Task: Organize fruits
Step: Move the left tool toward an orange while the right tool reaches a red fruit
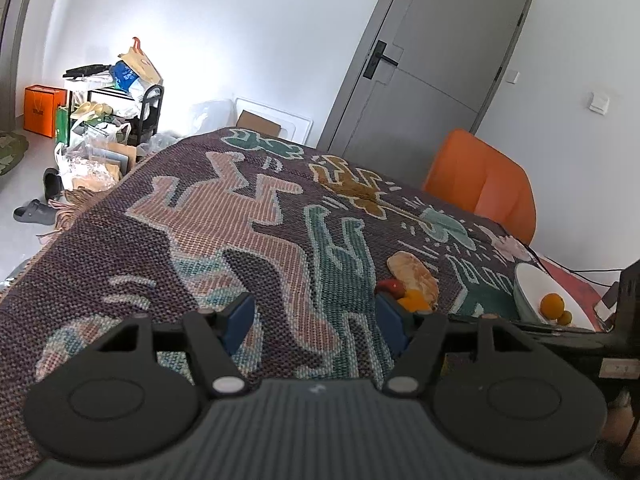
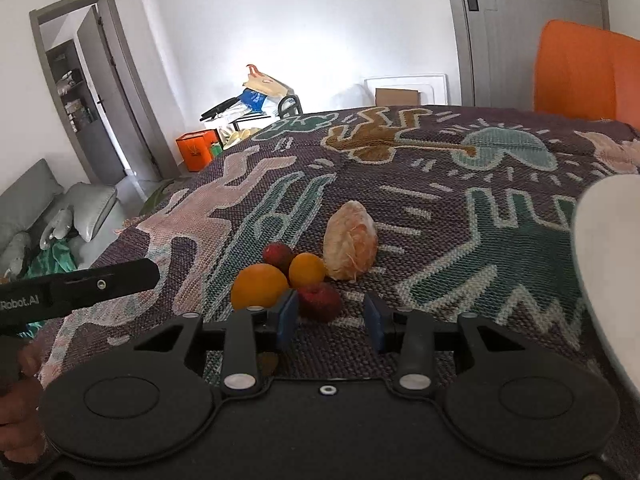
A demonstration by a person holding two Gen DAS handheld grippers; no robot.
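Observation:
In the right wrist view, several fruits cluster on the patterned blanket (image 2: 440, 184): a big orange (image 2: 258, 286), a smaller orange (image 2: 306, 270), a red fruit (image 2: 277, 255) behind them and a peeled pomelo (image 2: 350, 246). A second red fruit (image 2: 320, 300) lies at the tips of my right gripper (image 2: 331, 318), against the left pad, with a gap to the right pad. My left gripper (image 1: 315, 320) stands open over bare blanket, with the fruit pile (image 1: 414, 276) just beyond its right finger. A white bowl (image 1: 528, 280) further right holds two small oranges (image 1: 552, 306).
The bowl's white rim (image 2: 604, 264) fills the right edge of the right wrist view. The left gripper's black body (image 2: 100, 284) and a hand (image 2: 20, 400) are at the left. An orange chair (image 1: 480, 180) stands behind the blanket. Bags and a rack (image 1: 108, 104) clutter the floor.

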